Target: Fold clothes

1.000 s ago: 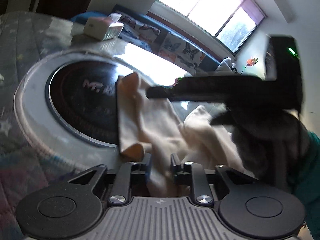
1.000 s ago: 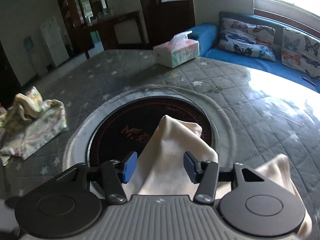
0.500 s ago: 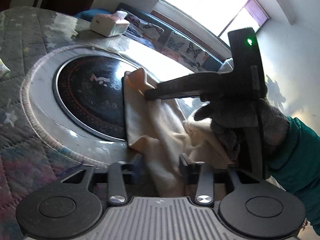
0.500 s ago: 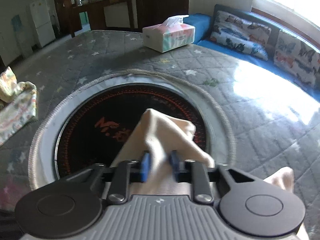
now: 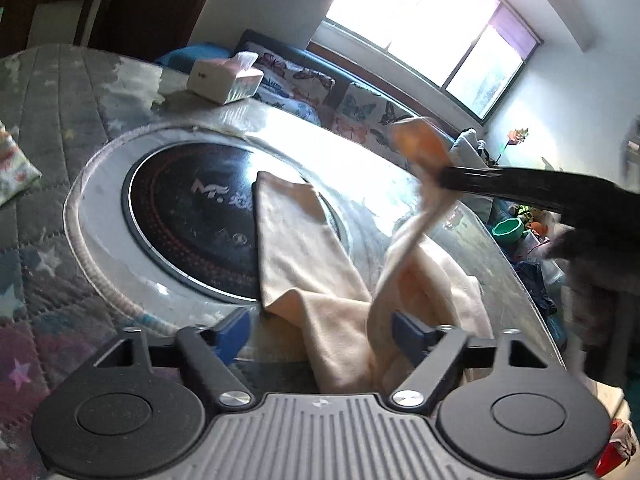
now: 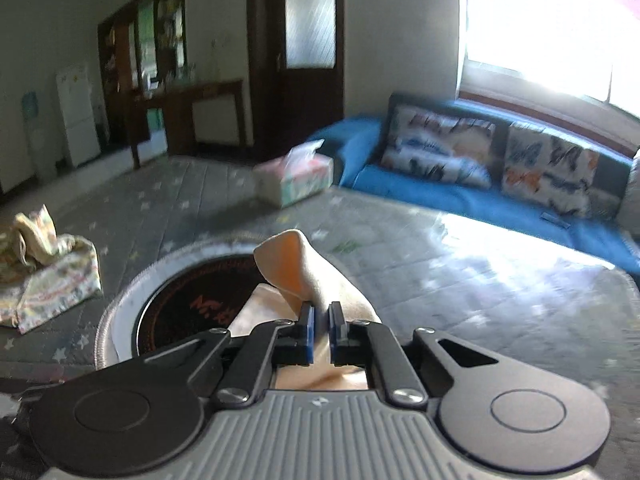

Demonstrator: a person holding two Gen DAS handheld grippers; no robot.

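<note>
A cream garment [image 5: 304, 256] lies across the round black hob plate [image 5: 188, 216] set in the quilted table. My left gripper [image 5: 320, 330] hangs low over the garment's near part; its jaws are opening wide and the blue pads press on nothing, though cloth lies between them. My right gripper [image 6: 320, 330] is shut on a fold of the cream garment [image 6: 292, 264], which stands up past its blue pads. In the left wrist view the right gripper [image 5: 444, 180] reaches in from the right, lifting a strip of the cloth off the table.
A tissue box [image 5: 226, 80] stands at the table's far side. A flowered cloth bundle [image 6: 44, 268] lies on the table to the left. A blue sofa [image 6: 500, 204] with butterfly cushions runs under the bright window. The right hand's dark glove [image 5: 600, 264] fills the right edge.
My left gripper's jaws spread wide and let go of the cloth. My right gripper closed on a fold of the garment and rose with it, pulling a strip up off the table.
</note>
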